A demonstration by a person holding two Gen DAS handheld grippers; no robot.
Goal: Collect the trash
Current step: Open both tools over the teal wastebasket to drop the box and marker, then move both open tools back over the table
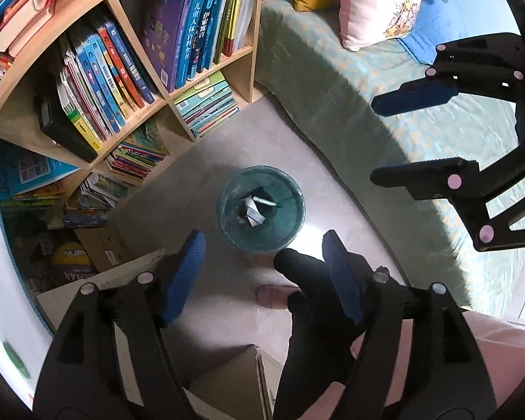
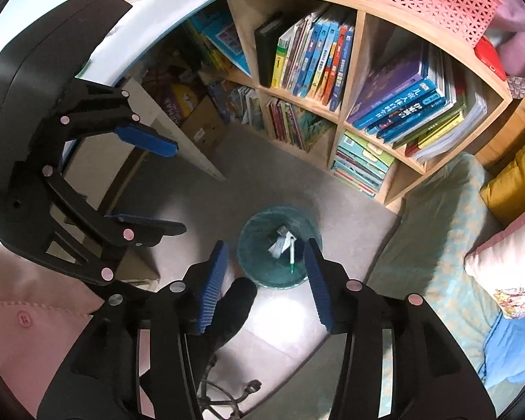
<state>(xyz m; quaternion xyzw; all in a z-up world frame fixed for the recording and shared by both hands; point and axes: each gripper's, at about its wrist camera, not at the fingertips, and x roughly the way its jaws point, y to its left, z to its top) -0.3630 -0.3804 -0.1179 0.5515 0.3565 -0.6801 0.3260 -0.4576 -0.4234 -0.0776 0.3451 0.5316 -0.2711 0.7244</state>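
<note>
With both tongs parted and empty, I held the left gripper (image 1: 262,241) and right gripper (image 2: 266,250) above the lined bin (image 2: 248,248) at lower centre, its paper scraps (image 2: 280,243) and pen (image 2: 292,257) directly below and equally near.

bin (image 1: 261,210) on floor (image 1: 332,210), between bookshelf (image 1: 122,70) and bed (image 1: 367,105) | paper scraps (image 1: 253,211) inside bin | pillows (image 1: 374,3) on bed

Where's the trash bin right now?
The trash bin stands on the floor, centre of both wrist views, between bookshelf and bed.
</note>
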